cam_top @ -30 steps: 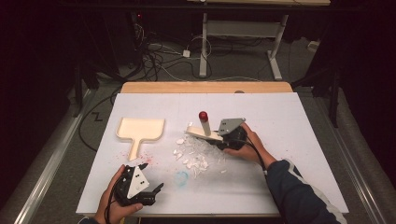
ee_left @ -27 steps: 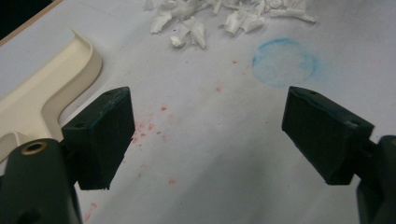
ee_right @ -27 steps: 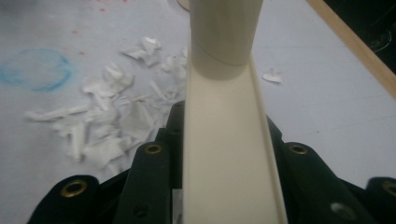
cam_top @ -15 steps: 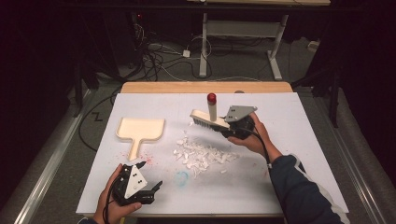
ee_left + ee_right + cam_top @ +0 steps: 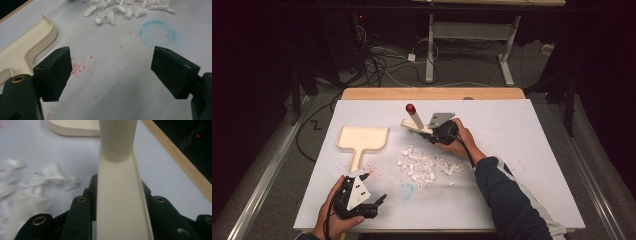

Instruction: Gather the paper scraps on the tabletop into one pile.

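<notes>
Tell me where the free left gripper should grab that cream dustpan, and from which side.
Grip the dustpan by its narrow handle, which points toward the person. The left gripper would likely do best coming from that near side, jaws astride the handle; the tray part looks too wide and lies flat on the table.

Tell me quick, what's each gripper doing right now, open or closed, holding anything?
Left gripper: open, holding nothing, above the table.
Right gripper: closed on the cream brush, beside the white scraps.
</notes>
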Demonstrator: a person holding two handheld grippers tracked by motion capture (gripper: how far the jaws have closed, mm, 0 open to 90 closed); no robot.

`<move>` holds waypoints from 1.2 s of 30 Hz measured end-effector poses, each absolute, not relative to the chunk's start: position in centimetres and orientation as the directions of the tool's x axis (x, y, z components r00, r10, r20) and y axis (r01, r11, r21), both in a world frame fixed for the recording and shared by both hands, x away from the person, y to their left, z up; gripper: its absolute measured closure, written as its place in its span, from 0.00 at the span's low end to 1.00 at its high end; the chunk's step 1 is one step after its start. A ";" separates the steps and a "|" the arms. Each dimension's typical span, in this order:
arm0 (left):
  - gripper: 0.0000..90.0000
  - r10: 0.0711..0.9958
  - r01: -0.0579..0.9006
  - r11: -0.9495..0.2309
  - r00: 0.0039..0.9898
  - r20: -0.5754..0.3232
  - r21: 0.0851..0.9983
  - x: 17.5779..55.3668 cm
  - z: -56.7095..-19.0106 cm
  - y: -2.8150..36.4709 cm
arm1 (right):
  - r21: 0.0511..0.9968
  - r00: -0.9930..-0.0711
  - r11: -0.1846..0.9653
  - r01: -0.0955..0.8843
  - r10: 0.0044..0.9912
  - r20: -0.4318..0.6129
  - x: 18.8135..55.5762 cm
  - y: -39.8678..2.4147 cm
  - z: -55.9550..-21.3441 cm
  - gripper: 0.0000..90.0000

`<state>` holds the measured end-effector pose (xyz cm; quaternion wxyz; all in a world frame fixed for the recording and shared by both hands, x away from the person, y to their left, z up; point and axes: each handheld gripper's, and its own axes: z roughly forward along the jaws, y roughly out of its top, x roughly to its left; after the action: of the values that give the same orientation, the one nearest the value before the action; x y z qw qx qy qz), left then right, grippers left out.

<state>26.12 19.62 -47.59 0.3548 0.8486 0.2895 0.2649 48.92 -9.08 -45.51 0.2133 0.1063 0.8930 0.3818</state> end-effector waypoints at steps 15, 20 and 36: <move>0.18 0.660 0.276 -0.589 0.707 0.255 0.760 25.6 -47.3 19.3 | 0.791 -0.939 0.608 -0.071 0.226 -0.259 41.9 -13.5 -41.7 0.76; 0.18 0.642 0.264 -0.607 0.718 0.268 0.750 25.5 -47.4 19.1 | 0.816 -0.905 0.578 -0.005 0.344 -0.249 40.5 -16.1 -40.1 0.76; 0.18 0.625 0.243 -0.623 0.726 0.287 0.743 25.4 -47.1 18.6 | 0.758 -0.720 0.526 0.387 0.686 -0.108 35.3 -25.1 -42.6 0.76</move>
<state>25.41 18.59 -47.08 0.3530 0.8592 0.2525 0.2710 35.32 -25.08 -42.62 0.2011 0.3155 0.8499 0.3711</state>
